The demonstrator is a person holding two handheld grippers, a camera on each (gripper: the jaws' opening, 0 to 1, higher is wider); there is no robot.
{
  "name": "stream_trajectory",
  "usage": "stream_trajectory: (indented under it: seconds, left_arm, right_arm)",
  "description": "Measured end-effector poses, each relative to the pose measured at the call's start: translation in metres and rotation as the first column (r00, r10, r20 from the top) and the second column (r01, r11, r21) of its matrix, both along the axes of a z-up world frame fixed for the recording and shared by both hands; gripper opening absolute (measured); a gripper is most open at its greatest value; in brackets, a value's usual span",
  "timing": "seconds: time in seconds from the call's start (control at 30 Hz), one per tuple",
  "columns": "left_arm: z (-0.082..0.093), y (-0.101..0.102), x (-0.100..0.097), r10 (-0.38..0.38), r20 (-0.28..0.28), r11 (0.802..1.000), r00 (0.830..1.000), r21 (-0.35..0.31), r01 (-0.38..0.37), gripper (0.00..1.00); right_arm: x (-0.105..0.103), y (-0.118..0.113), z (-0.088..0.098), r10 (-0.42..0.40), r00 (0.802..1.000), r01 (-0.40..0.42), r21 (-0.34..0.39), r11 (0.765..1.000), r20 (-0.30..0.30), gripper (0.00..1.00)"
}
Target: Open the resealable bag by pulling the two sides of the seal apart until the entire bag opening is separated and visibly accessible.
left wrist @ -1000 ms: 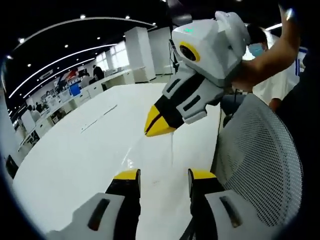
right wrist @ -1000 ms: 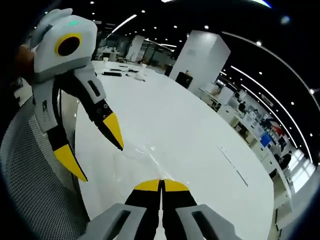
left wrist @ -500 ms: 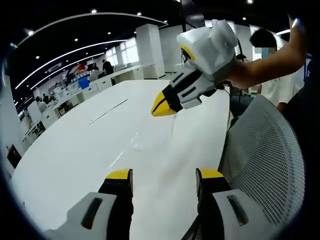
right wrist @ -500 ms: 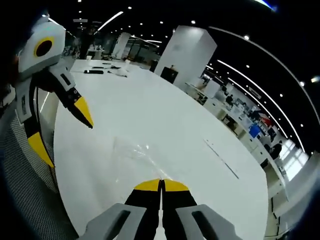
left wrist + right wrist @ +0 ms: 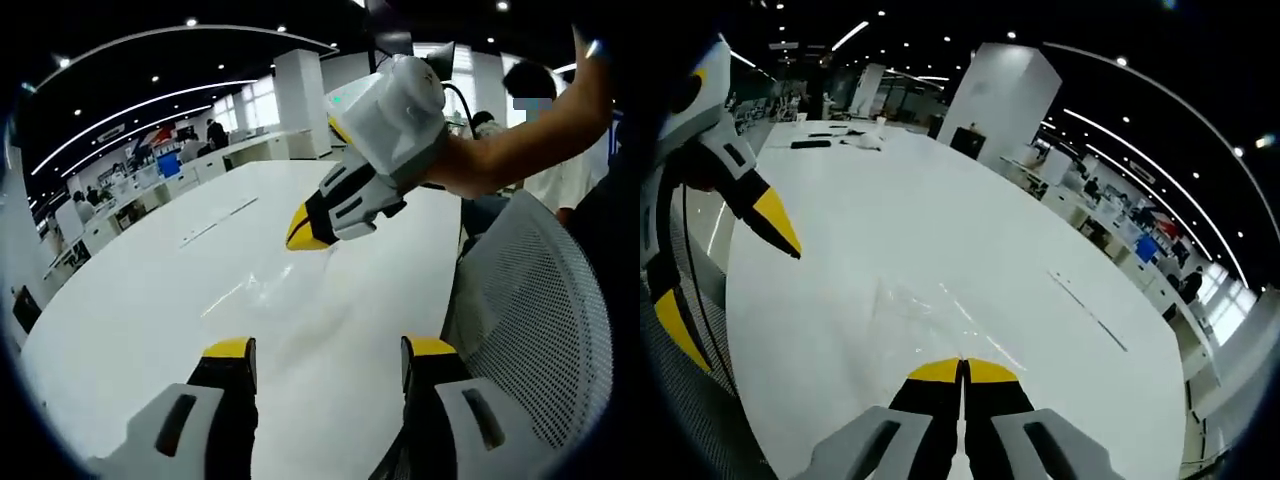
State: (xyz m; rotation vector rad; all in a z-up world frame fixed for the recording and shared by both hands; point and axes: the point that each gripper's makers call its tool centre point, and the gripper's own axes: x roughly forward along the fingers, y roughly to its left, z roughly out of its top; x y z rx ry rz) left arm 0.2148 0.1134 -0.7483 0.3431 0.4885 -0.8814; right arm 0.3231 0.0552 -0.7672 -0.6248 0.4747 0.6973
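Now the right claw [image 5: 312,238], pinching the clear bag [image 5: 290,290] at mid-frame, is dipping back toward the white surface [image 5: 130,320], while the left claw [image 5: 325,355], lately drawn wider apart, is gaping empty, leaving the seal unopened.

Clear bag [image 5: 925,305] outline barely readable against white table [image 5: 940,220]; seal state unreadable.

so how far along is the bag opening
Done: the right gripper is pinched shut on an edge of the clear bag, holding it over the white table. In hand: the left gripper waits open, apart from the bag. Left: it has yet to grip the other side and pull; whether the seal has parted at all is too faint to tell.
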Motion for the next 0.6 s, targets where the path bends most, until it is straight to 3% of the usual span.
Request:
stream_trajectory:
  seconds: [0.13,0.27,0.6]
  left_arm:
    - [-0.003,0.004,-0.001,0.005,-0.009,1.000,1.000,0.000,-0.005,0.56]
    - [-0.010,0.009,-0.001,0.015,-0.033,1.000,0.999,0.002,-0.015,0.56]
    - [-0.013,0.024,0.001,0.040,-0.030,0.999,0.999,0.035,-0.039,0.56]
  right_arm:
    - [0.005,0.005,-0.003,-0.009,1.000,0.009,0.011,1.000,-0.014,0.00]
    - [0.006,0.014,-0.010,-0.029,0.996,0.037,0.105,0.994,-0.082,0.00]
    - [-0.004,0.024,-0.029,-0.014,0.990,0.029,0.106,0.994,-0.139,0.00]
